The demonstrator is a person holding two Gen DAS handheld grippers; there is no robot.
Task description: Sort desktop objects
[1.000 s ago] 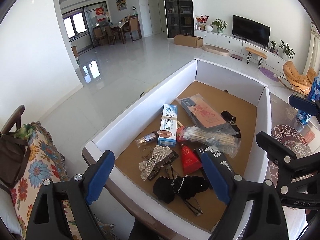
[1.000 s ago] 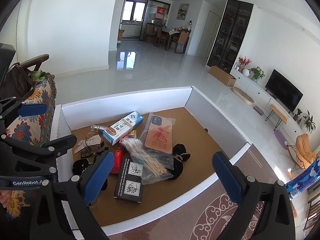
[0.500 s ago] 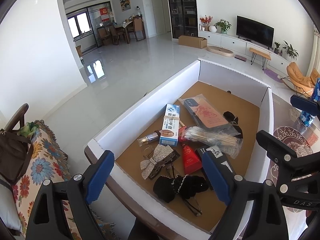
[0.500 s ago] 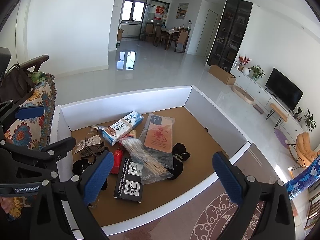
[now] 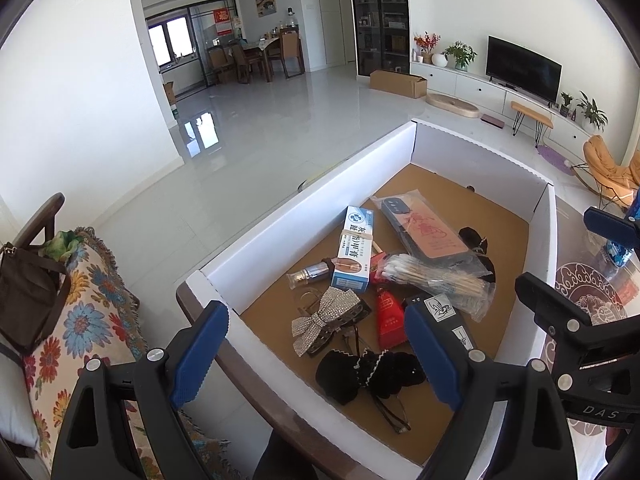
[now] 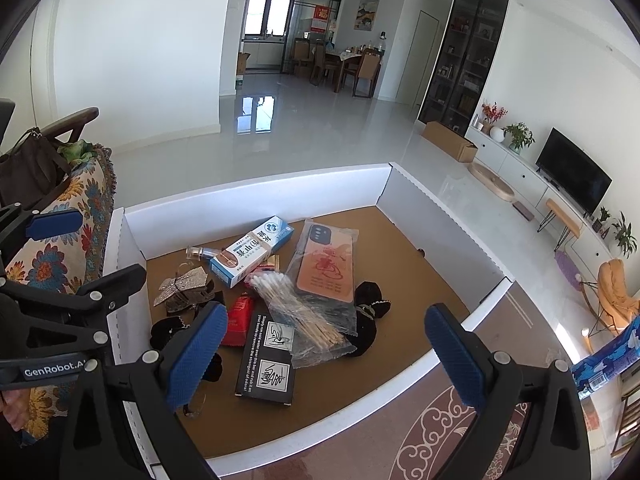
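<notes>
Lying in a loose heap on the brown floor of the white-walled tray (image 6: 256,196): blue-white carton (image 6: 251,250), bagged cotton swabs (image 6: 298,312), bagged orange phone case (image 6: 326,270), black printed box (image 6: 266,358), red packet (image 6: 239,320), rhinestone bow (image 5: 324,318), black scrunchies (image 5: 368,372). Left gripper (image 5: 316,356) and right gripper (image 6: 320,356) hover above, fingers spread, holding nothing.

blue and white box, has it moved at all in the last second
No. The blue and white box lies at the same spot, its corner still over the small bottle near the tray's white back wall; only the camera's framing shifted slightly.
</notes>
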